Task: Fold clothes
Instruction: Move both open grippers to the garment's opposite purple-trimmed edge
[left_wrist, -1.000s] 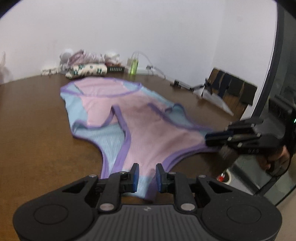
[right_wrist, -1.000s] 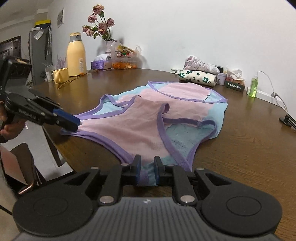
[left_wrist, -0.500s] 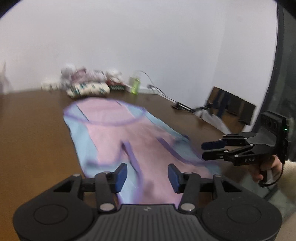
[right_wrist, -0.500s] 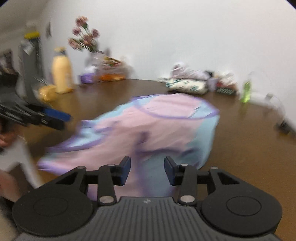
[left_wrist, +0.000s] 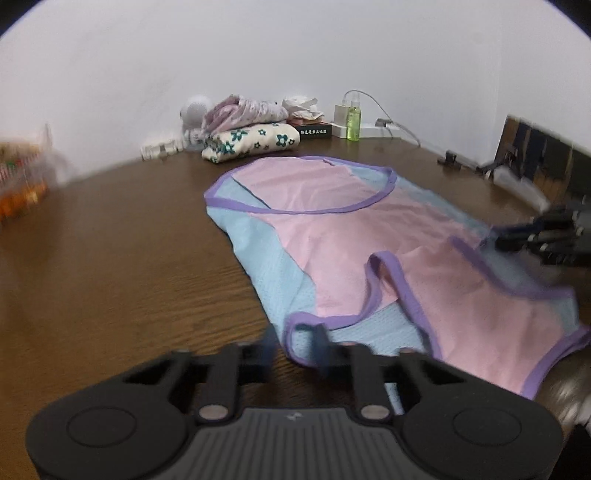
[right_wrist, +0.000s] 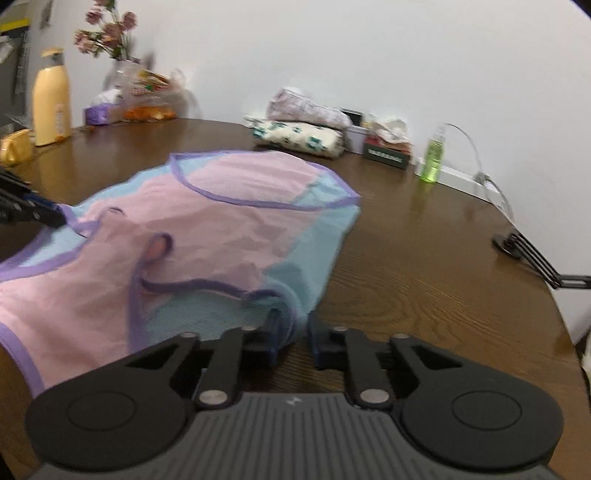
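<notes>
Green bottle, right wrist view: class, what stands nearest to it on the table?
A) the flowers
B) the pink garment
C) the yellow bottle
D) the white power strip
D: the green bottle stands right beside the white power strip, at the wall.

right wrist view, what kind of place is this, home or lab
Most likely a home room: a wooden table holds a vase of flowers, a yellow bottle and folded clothes by the wall.
</notes>
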